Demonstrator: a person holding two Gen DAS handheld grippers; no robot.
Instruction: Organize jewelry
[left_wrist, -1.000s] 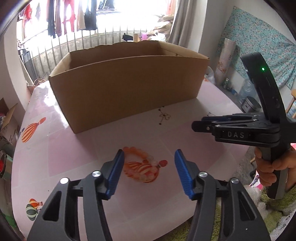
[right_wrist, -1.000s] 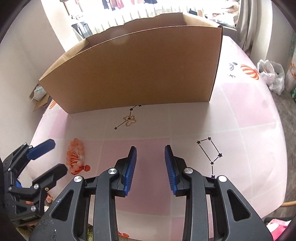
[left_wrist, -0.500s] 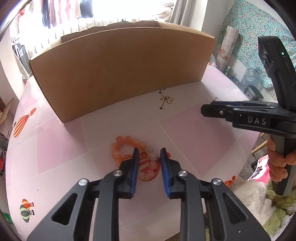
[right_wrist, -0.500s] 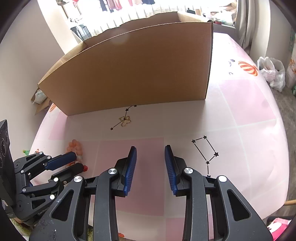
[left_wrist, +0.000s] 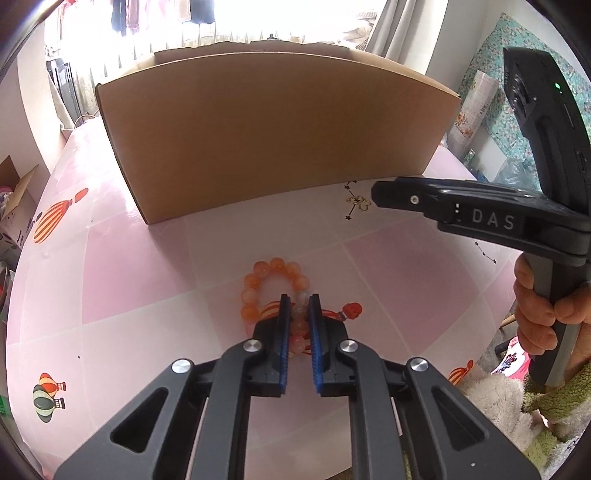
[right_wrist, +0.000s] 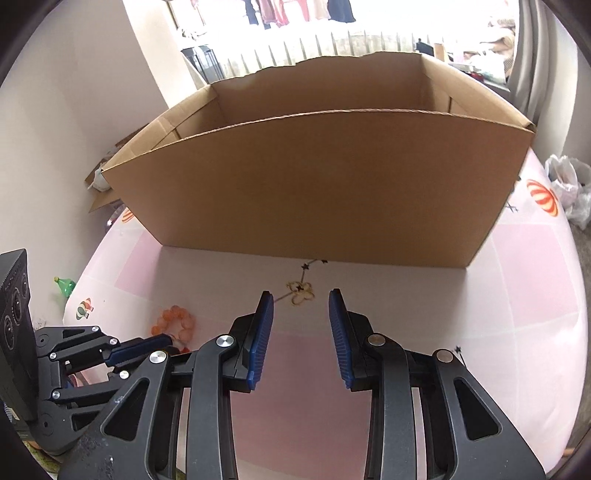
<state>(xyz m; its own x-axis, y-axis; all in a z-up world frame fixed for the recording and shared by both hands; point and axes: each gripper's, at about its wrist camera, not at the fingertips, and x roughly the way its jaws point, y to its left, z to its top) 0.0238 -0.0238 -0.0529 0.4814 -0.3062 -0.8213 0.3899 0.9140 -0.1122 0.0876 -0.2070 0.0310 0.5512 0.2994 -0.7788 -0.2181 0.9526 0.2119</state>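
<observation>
A bracelet of orange and pale beads (left_wrist: 273, 266) lies on the pink tablecloth (left_wrist: 129, 258) in front of a large open cardboard box (left_wrist: 277, 140). My left gripper (left_wrist: 299, 297) is closing, and its blue pads press on the bracelet's near beads from both sides. In the right wrist view the bracelet (right_wrist: 173, 317) and the left gripper (right_wrist: 162, 341) show at lower left. My right gripper (right_wrist: 301, 293) stands open with nothing between its fingers, just short of a small gold clover-shaped piece (right_wrist: 301, 297) near the box (right_wrist: 314, 184). In the left wrist view, the right gripper (left_wrist: 380, 194) reaches in from the right.
A hand (left_wrist: 535, 314) holds the right gripper's handle above fluffy white and green fabric (left_wrist: 491, 402) at the table's edge. The tablecloth has balloon and star-line prints. A green bottle (right_wrist: 65, 286) and a plastic bag (right_wrist: 569, 184) lie off the table.
The left jaws went from wide open to closed around the bracelet's beads. The right gripper moved closer to the box, which now shows its inside.
</observation>
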